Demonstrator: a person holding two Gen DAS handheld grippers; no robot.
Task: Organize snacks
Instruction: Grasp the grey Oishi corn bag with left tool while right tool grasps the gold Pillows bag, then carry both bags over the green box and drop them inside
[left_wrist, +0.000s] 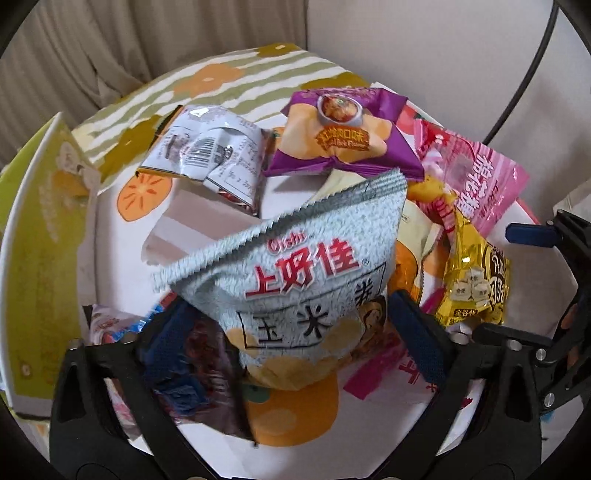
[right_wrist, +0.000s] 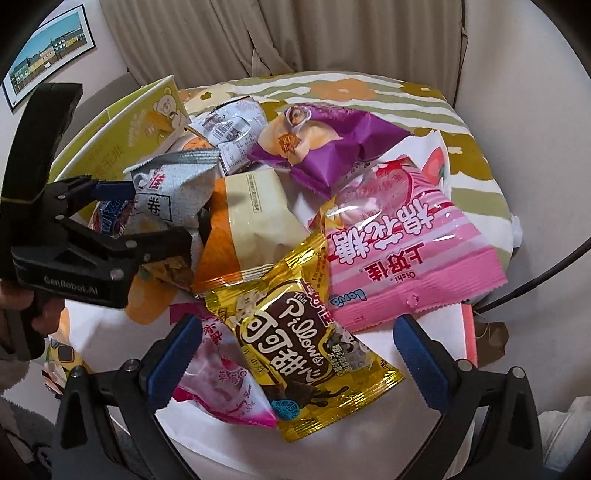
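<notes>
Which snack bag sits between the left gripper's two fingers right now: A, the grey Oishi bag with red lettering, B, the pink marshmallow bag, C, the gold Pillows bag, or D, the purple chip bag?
A: in the left wrist view the grey Oishi bag stands between the blue pads of the left gripper, while the other three bags lie farther off.

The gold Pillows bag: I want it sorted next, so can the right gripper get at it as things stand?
Probably yes. The gold Pillows bag lies on top of the pile, between the open fingers of the right gripper, with nothing over it. It overlaps a pink packet, which might shift.
</notes>
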